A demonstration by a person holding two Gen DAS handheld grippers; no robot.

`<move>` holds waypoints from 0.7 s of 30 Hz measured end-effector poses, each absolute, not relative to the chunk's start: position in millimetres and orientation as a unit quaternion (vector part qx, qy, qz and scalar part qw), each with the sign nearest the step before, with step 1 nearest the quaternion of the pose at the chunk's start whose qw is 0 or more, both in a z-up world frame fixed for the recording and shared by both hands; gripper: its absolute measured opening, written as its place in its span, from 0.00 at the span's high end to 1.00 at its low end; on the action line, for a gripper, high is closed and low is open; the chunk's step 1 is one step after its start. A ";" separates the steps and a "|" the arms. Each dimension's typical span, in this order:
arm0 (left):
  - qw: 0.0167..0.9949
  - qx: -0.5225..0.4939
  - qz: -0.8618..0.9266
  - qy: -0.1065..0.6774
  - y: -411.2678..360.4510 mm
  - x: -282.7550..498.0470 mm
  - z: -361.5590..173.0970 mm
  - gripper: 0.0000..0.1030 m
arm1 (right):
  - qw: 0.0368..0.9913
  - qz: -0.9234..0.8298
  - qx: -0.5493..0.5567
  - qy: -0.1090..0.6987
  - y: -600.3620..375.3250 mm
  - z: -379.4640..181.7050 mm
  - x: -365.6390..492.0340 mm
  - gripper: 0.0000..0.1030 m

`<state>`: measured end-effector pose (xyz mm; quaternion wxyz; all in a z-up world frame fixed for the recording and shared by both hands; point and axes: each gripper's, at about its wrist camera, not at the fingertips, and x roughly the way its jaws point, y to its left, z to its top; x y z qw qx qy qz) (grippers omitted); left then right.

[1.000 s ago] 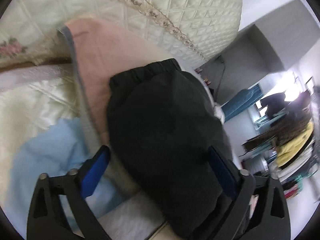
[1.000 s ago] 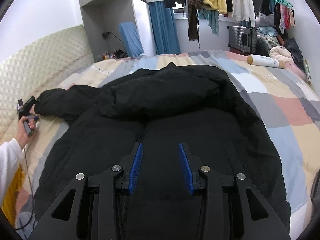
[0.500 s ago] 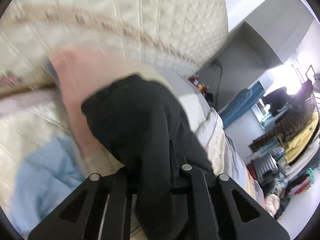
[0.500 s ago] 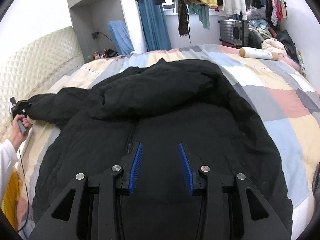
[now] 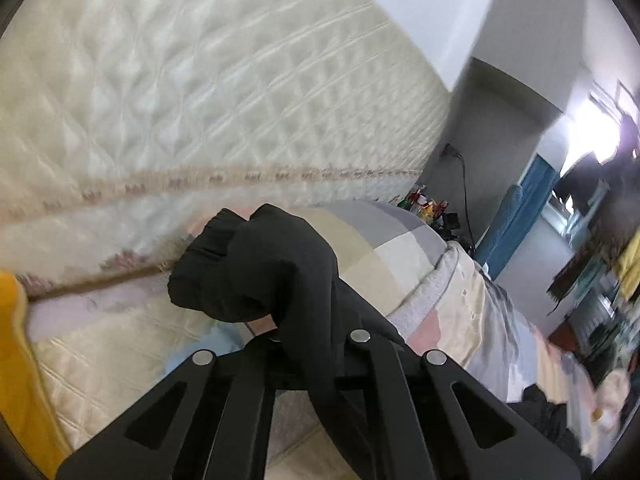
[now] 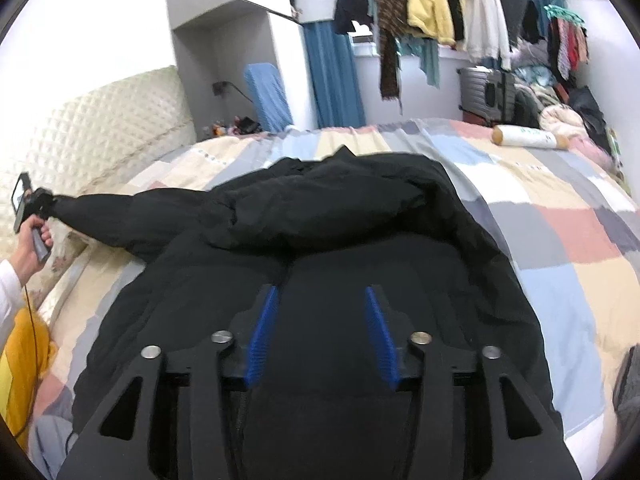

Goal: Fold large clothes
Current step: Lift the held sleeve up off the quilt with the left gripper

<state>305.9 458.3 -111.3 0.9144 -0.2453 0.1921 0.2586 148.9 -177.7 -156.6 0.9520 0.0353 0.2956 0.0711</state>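
The right tool point(image 6: 320, 330) hovers over the black coat point(image 6: 320, 248) spread on the bed point(image 6: 560, 248), its pads spread with nothing between them (they have just been widening). Farther off, the left tool point(image 5: 316, 344), pressed together, pinches the sleeve point(image 5: 256, 264) by the headboard point(image 5: 200, 100). I'd carry that cuff straight across the chest, keeping it taut.
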 end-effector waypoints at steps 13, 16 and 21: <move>0.950 -0.102 0.265 0.130 319.5 277.6 -12.3 0.98 | 0.952 0.117 0.045 0.279 -188.6 -149.5 123.2 0.23; 0.961 -0.074 0.241 0.116 277.5 275.6 7.7 0.98 | 0.953 0.117 0.042 0.277 -191.6 -149.3 118.5 0.17; 0.975 -0.041 0.193 0.103 207.4 275.6 28.2 0.98 | 0.957 0.107 0.055 0.264 -203.7 -143.7 110.4 0.00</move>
